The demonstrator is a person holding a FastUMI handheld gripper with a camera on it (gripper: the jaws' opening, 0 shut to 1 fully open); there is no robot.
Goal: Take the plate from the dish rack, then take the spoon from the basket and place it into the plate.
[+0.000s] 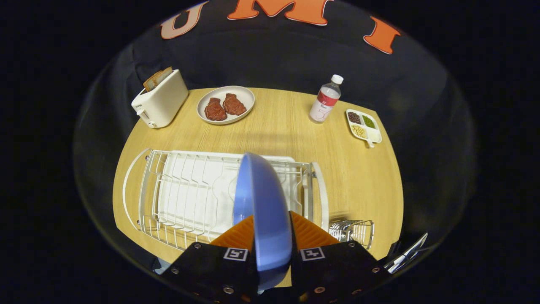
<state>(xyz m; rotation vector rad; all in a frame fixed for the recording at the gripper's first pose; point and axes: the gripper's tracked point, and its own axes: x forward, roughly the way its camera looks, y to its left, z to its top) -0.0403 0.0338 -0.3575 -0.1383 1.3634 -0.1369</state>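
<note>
A blue plate (261,202) stands on edge between my two fingers, lifted above the white wire dish rack (185,194). My gripper (272,230) is shut on the plate's lower rim, one finger on each face. The rack lies just ahead and below, its slots bare over a white drip tray. A small wire basket (352,232) hangs on the rack's right end, close to my right finger. A spoon-like metal handle (407,253) sticks out to the right of the basket, partly hidden in the dark.
On the wooden table (358,169) beyond the rack stand a white toaster (160,103) with bread, a white plate with two pieces of meat (225,104), a water bottle (325,99) and a divided dish of beans (363,126).
</note>
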